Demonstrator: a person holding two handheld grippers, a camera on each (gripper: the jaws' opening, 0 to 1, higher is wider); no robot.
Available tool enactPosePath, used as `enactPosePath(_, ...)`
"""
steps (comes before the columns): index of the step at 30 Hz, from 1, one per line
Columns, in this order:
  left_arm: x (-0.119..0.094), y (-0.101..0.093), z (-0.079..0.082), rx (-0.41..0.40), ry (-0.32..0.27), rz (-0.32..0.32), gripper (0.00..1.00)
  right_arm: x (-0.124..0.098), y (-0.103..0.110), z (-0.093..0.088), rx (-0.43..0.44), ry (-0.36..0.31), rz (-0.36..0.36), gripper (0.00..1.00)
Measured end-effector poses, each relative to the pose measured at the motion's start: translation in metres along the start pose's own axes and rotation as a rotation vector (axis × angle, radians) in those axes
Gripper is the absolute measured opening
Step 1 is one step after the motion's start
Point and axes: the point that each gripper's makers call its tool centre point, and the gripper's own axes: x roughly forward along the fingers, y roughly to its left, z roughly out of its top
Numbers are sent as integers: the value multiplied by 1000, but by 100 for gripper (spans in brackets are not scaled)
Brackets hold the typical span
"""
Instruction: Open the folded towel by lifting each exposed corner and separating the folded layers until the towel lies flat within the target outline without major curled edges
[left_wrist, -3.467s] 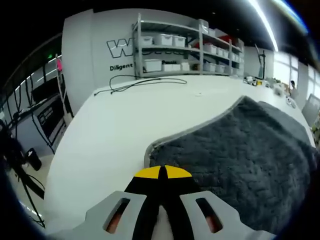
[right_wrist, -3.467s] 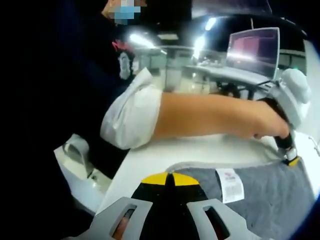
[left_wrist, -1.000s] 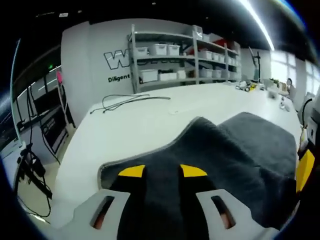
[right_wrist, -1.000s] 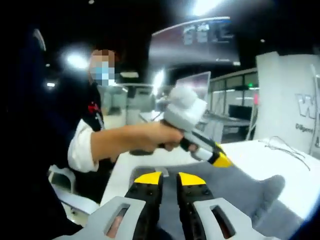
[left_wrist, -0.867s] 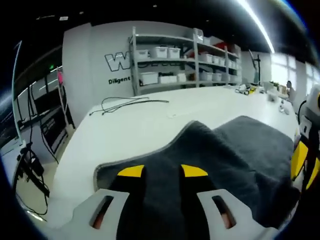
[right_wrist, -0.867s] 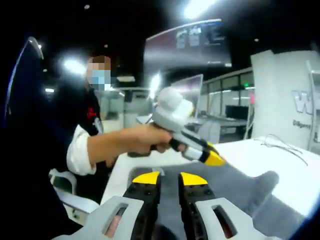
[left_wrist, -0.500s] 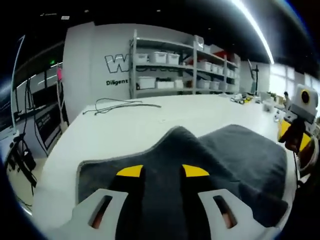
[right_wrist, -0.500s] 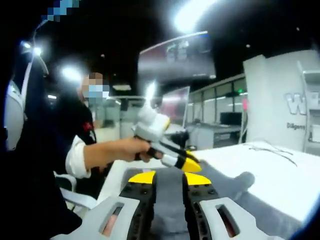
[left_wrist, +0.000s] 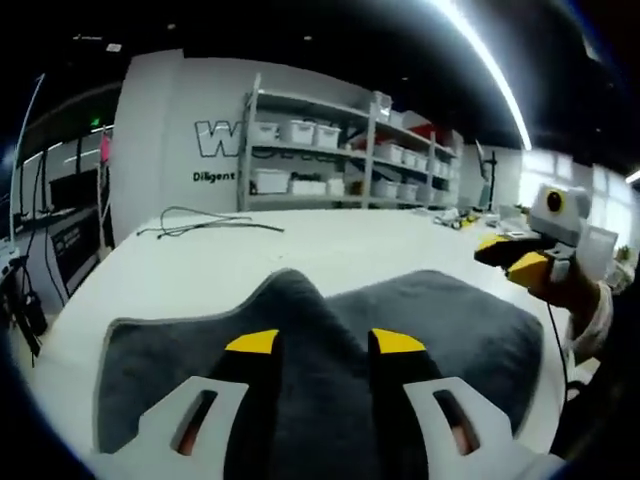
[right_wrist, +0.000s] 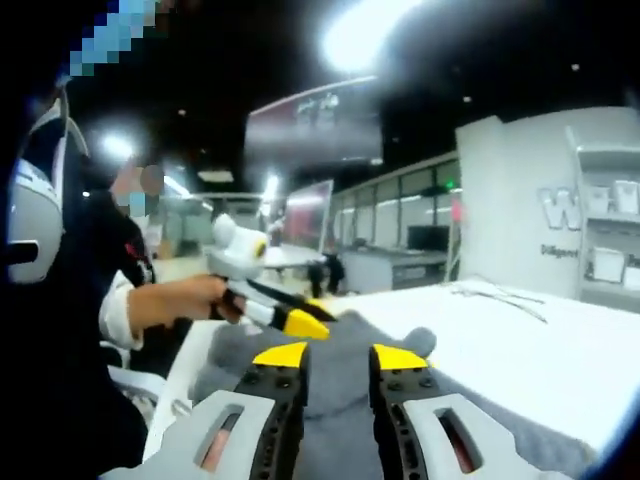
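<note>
In the left gripper view, the left gripper (left_wrist: 325, 342) is reaching forward over the white table (left_wrist: 200, 255), its fingers clenching a raised fold of the one grey towel (left_wrist: 440, 330). In the right gripper view, the right gripper (right_wrist: 340, 356) is likewise grasping towel between its fingers, while a hand (right_wrist: 185, 296) is holding the left gripper level just beyond.

Readable text: wall lettering only.
Grey wall (left_wrist: 150, 130) behind the shelving rack (left_wrist: 330, 150): big outlined "W", the rest hidden by the rack; "Diligent" in small print below. Right gripper view: same "W", small print blurred.
</note>
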Motion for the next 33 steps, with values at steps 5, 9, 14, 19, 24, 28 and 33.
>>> enactPosePath(5, 3, -16, -1, 9, 3, -20, 32, -15, -15, -1, -20, 16, -45, 21)
enactPosePath(9, 5, -31, 2, 12, -11, -36, 30, -31, -36, -6, -30, 29, -83, 21)
enactPosePath(14, 8, -58, 1, 90, 20, -76, 29, -48, -56, -9, -89, 57, -126, 20)
enactPosePath(19, 13, -92, 3, 93, 16, -148, 29, -61, -76, -14, -131, 99, -157, 21)
enactPosePath(24, 21, -125, 0, 140, 46, -221, 29, -78, -98, -18, -148, 137, -204, 21)
enactPosePath(28, 26, -148, 1, 103, 40, -261, 30, -93, -116, -21, -137, 168, -225, 21)
enactPosePath(33, 35, -169, -8, 82, 76, -296, 31, -109, -135, -25, -132, 214, -244, 21)
